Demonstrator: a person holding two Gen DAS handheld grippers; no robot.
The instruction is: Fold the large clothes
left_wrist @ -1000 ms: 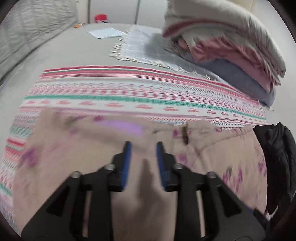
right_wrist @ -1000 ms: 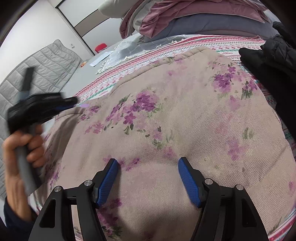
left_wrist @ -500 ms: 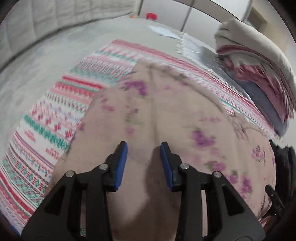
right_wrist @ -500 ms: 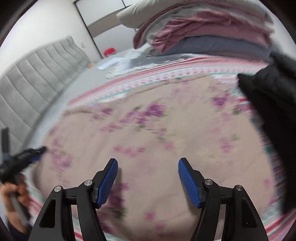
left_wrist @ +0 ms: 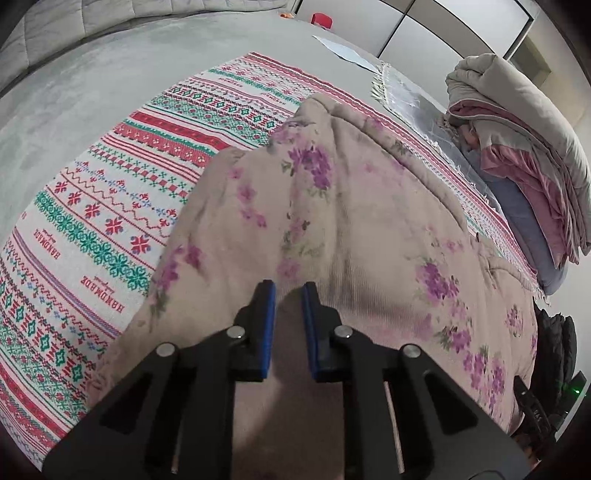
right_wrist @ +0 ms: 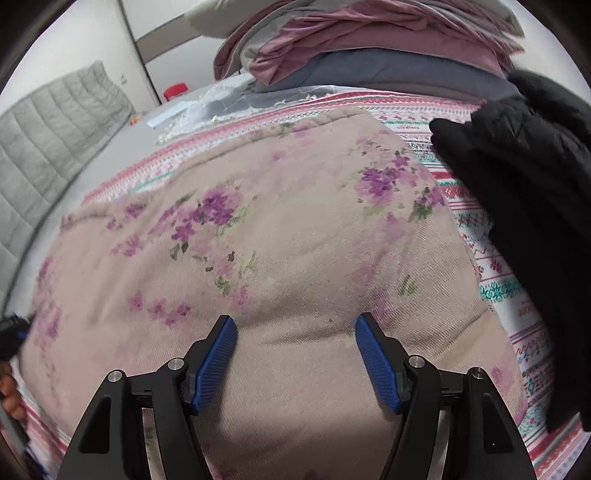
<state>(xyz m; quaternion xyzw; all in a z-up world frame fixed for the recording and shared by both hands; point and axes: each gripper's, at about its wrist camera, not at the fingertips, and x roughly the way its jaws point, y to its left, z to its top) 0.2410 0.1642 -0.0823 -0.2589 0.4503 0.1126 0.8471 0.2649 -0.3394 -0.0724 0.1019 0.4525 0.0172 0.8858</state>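
A beige garment with purple flowers [left_wrist: 351, 229] lies folded on a striped patterned cloth [left_wrist: 122, 192] on the bed. It also fills the right wrist view [right_wrist: 258, 258]. My left gripper [left_wrist: 288, 291] is nearly shut, its blue pads pinching a raised fold of the floral garment at its near edge. My right gripper [right_wrist: 295, 328] is open and empty, hovering just above the garment's near side. The left gripper shows at the far left edge of the right wrist view [right_wrist: 11, 332].
A stack of folded blankets [left_wrist: 517, 147] stands at the far right of the bed. A black jacket [right_wrist: 528, 206] lies right of the garment. A grey headboard [right_wrist: 44, 140], a fringed grey cloth [left_wrist: 410, 96], a paper and a red container [left_wrist: 322, 18] sit farther back.
My left gripper has swung left and down to the garment's near edge and its jaws have narrowed onto a fold. My right gripper has drifted right, staying open.
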